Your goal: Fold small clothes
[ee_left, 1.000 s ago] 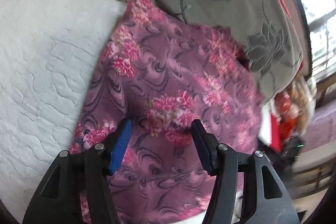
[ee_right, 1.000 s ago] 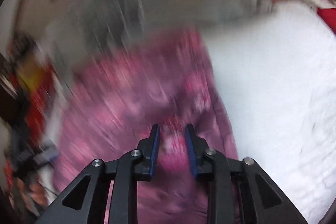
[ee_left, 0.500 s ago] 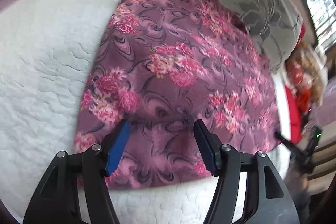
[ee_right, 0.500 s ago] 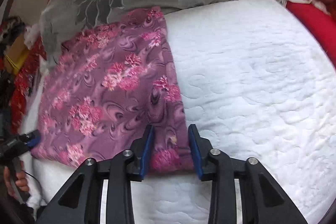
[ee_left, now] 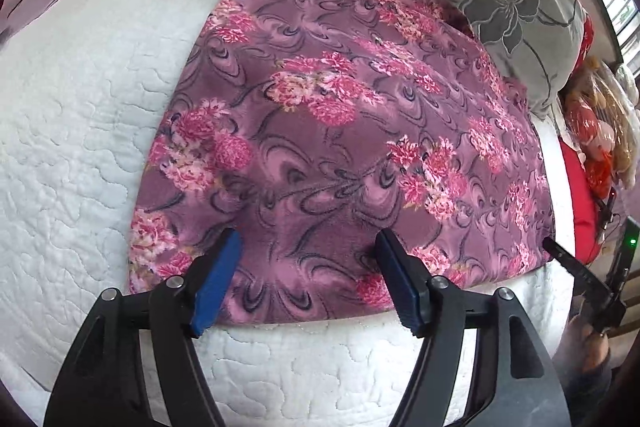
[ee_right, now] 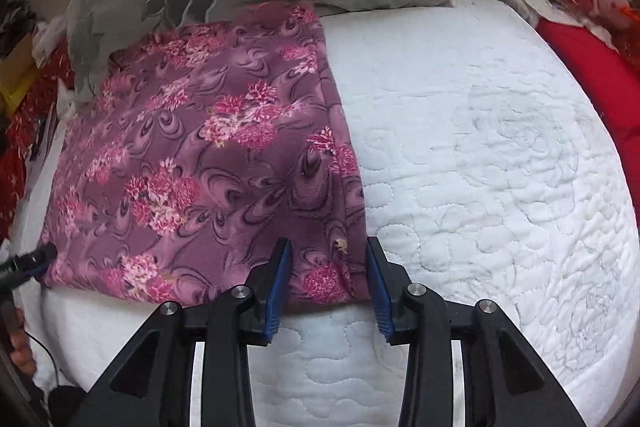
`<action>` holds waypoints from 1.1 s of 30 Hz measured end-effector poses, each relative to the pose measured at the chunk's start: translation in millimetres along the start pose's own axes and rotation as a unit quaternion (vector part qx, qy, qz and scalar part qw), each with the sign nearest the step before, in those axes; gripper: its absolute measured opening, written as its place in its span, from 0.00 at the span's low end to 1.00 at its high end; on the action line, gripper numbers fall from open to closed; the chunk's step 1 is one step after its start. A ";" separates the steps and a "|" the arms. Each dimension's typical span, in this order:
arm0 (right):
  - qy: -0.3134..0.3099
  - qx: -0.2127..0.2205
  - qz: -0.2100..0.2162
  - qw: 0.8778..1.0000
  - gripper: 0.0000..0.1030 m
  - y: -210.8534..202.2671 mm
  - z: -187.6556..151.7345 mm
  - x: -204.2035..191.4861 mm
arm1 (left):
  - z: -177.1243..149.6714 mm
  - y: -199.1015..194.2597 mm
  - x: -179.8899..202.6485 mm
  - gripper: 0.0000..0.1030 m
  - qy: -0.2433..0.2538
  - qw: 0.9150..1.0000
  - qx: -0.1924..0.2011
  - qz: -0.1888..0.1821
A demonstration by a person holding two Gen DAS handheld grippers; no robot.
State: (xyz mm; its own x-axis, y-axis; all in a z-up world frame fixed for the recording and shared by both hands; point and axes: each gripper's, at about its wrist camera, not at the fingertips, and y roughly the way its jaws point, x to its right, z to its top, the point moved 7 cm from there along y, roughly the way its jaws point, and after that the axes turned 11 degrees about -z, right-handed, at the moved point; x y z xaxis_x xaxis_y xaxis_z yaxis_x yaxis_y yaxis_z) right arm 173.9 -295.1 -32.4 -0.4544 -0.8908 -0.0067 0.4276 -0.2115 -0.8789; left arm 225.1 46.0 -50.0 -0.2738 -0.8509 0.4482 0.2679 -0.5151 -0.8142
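While both my grippers' jaws widen, nothing pinched: left gripper (ee_left: 308, 267) and right gripper (ee_right: 328, 269) straddle floral garment (ee_left: 340, 131) near edge. Lift clear, regrip corners for next fold.

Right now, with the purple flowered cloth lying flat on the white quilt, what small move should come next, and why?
Probably lift both tongs away. The flowered cloth lies flat on the quilt, the left tongs and right tongs are opening, and no fabric is pinched. Then aim at a near edge for the next fold.
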 end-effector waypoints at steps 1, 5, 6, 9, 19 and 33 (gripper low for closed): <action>0.002 0.006 0.001 1.000 0.37 -4.6 2.1 0.1 | -0.3 -0.1 0.6 0.69 0.000 1.000 0.000 -0.001; 0.008 0.029 0.007 1.000 0.39 -16.7 8.0 -0.7 | -1.7 1.6 4.5 0.71 0.003 1.000 -0.003 -0.004; 0.010 0.031 0.009 0.999 0.39 -17.6 9.8 -1.0 | -1.7 0.9 4.9 0.71 0.001 1.000 -0.003 -0.004; 0.019 0.037 0.016 0.999 0.39 -19.1 18.0 -0.1 | 7.2 -3.5 10.6 0.72 -0.011 1.000 -0.004 -0.020; 0.037 0.080 0.041 0.995 0.39 8.9 87.4 -36.6 | 82.2 24.5 2.6 0.72 -0.001 1.000 0.014 0.027; 0.034 0.081 0.018 0.996 0.44 54.8 157.6 -59.1 | 136.9 61.2 13.3 0.80 0.034 0.997 0.014 0.073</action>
State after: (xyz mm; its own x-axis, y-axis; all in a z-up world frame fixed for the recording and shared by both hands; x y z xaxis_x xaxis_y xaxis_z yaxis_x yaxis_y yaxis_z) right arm 347.3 -317.4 -4.9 -0.4860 -0.8708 -0.0747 0.5630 -0.2466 -0.7888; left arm 364.4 -10.9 -43.4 -0.2916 -0.9088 0.2984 0.3347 -0.3891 -0.8582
